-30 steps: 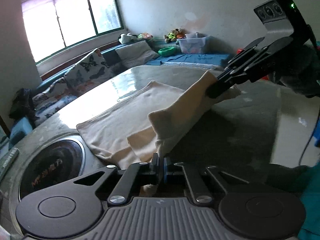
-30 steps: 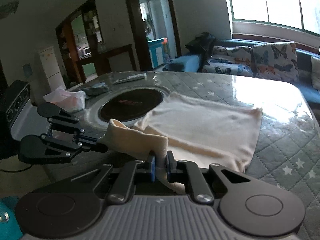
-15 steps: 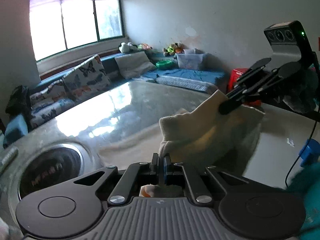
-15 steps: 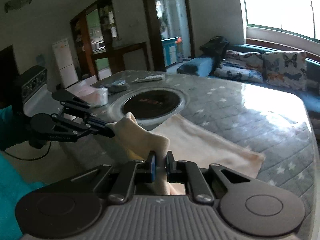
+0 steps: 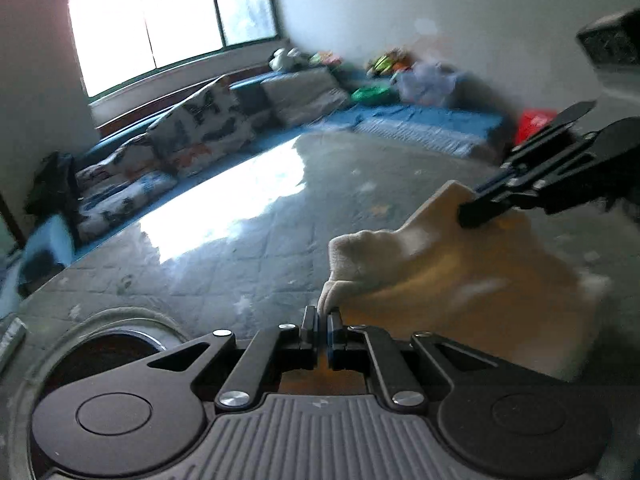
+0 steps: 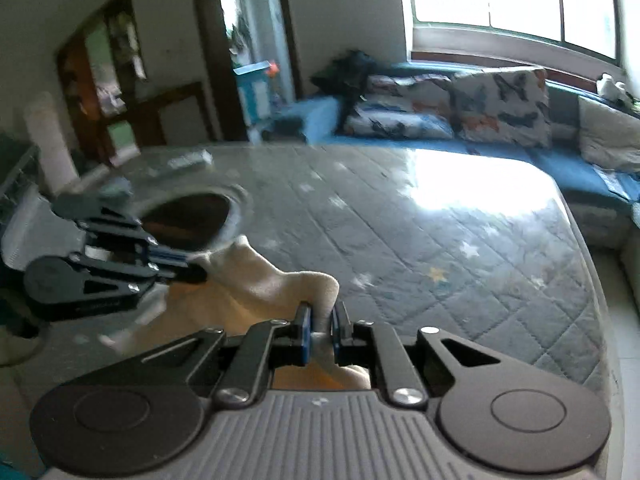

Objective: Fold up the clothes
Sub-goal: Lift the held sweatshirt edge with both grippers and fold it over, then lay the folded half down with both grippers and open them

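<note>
Left gripper (image 5: 322,322): we have it pinched on one corner of the cream cloth (image 5: 452,280), jaws pressed nearly together on the fabric
Right gripper (image 6: 320,330): we have it pinching the other corner of the same cloth, a fold of fabric bunched between its jaws
Cloth: hangs between our two grippers, raised above the near edge of the counter (image 6: 420,240), its lower part sagging beneath them
Counter: grey quilted cover with stars, a round dark cooktop (image 6: 188,218) set into it, bright window glare across the middle
Risk: we judge either corner could slip out, since each grip holds only a small bite; uneven pulling would skew the fold
Writing: none we can read; the frames are blurred
</note>
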A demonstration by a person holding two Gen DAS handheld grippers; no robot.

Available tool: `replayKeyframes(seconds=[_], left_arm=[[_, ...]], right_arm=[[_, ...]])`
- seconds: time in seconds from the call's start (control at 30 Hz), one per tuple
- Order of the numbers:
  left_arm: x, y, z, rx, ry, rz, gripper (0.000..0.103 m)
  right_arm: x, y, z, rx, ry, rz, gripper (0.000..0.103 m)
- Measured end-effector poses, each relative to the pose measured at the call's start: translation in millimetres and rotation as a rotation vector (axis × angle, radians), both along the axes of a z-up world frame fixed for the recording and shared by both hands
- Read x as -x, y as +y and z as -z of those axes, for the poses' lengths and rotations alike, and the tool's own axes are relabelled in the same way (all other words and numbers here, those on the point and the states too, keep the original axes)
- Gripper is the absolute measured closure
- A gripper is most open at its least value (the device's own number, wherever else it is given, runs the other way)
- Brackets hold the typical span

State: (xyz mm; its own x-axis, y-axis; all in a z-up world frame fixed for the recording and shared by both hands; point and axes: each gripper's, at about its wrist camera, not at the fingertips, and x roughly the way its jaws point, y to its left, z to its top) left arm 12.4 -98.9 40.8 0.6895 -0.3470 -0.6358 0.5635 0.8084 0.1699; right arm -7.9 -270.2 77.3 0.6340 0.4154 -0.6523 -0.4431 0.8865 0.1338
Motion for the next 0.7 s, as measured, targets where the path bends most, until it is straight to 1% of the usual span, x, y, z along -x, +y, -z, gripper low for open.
replayKeyframes(seconds=[0.1,0.13,0.2,0.23,0.27,0.3,0.33,0.37,0.4,0.47,0.57,0.63,0.7], left_arm=[[-13,-3,19,-0.003,0.046,-0.043,0.097],[-13,-2,22,0.003,0.052,-0.05,0.094],[-15,0,23,0.011,0.055,-0.065,0.092],[-15,1,23,0.014,0.057,-0.072,0.091],[-16,2,24,0.018,0.058,-0.079,0.09],[-16,3,23,0.02,0.057,-0.089,0.086],[-15,3,22,0.019,0.052,-0.102,0.079],[-14,4,21,0.02,0.048,-0.115,0.075],[-14,4,20,0.023,0.044,-0.127,0.072],[-11,6,14,0.047,0.037,-0.146,0.072],[-2,7,2,0.097,0.025,-0.159,0.068],[10,6,-5,0.121,0.026,-0.144,0.066],[23,2,-8,0.122,0.036,-0.113,0.066]], right_arm=[[-11,4,28,0.018,0.039,0.039,0.093],[-13,4,36,0.017,0.05,0.056,0.091],[-11,3,45,0.018,0.043,0.082,0.088],[-11,2,48,0.018,0.038,0.095,0.083],[-11,0,49,0.015,0.03,0.109,0.082],[-9,-2,47,0.018,0.013,0.121,0.082],[-5,-4,45,0.017,0.001,0.127,0.08],[-1,-6,42,0.015,-0.011,0.132,0.08],[3,-7,39,0.013,-0.022,0.137,0.08],[11,-9,33,0.002,-0.041,0.136,0.079],[23,-2,27,-0.01,-0.057,0.103,0.079],[25,4,25,-0.014,-0.056,0.076,0.079],[20,13,25,-0.012,-0.048,0.057,0.079]])
